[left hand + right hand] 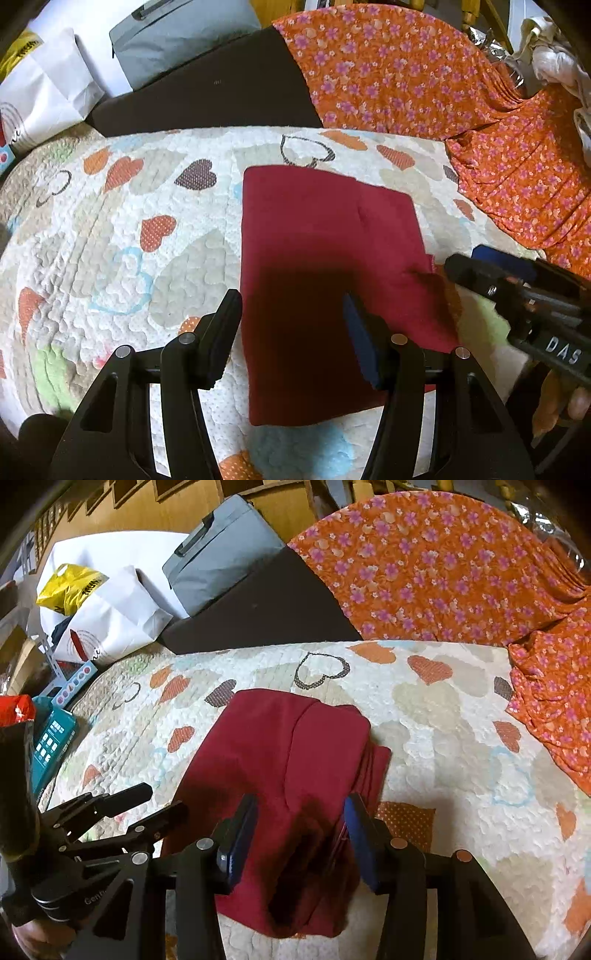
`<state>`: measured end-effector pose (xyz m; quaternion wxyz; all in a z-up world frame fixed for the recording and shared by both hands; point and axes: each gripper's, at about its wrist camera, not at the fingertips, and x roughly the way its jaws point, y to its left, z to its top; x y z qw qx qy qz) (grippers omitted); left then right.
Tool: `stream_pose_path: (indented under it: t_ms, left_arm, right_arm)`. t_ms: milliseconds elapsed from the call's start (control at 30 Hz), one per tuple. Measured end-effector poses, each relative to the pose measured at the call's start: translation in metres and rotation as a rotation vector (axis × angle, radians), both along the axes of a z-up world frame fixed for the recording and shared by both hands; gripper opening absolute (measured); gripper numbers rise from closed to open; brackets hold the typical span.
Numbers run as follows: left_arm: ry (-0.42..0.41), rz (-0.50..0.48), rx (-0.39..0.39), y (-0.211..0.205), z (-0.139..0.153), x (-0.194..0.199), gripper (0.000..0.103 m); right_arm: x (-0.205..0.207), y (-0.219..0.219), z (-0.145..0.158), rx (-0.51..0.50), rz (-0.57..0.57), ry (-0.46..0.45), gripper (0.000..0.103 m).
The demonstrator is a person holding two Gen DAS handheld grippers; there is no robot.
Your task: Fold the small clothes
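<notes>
Maroon garment (325, 266), already folded into a rectangle, lies flat on the heart-print quilt (147, 206); we judge it light, soft and limp, best pinched at a near corner through all layers. Its long axis runs away from us, while our left tongs (291, 314) and right tongs (299, 819) hover spread, holding nothing.

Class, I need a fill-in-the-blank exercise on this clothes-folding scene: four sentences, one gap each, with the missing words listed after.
1. The folded garment is dark ____.
2. The garment lies on a quilt printed with ____.
3. The left gripper has its jaws ____, gripping nothing.
4. Behind the quilt lies an orange cloth patterned with ____.

Missing words: red; hearts; open; flowers
</notes>
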<state>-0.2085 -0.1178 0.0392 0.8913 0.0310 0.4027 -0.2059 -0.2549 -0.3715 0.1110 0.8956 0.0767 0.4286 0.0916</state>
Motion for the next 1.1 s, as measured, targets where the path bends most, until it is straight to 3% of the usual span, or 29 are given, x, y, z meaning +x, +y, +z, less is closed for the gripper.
stream_pose_path:
  t_ms: [533,1100]
  left_arm:
    - [-0.052,0.02,0.02,-0.006,0.014,-0.012,0.056]
    - [-0.045,0.024,0.021,-0.005,0.013,-0.01,0.056]
  right_arm:
    - [-0.008,-0.003,0.006,0.019,-0.009,-0.006,0.048]
    - [-0.006,-0.001,0.002,0.027,-0.006,0.016,0.048]
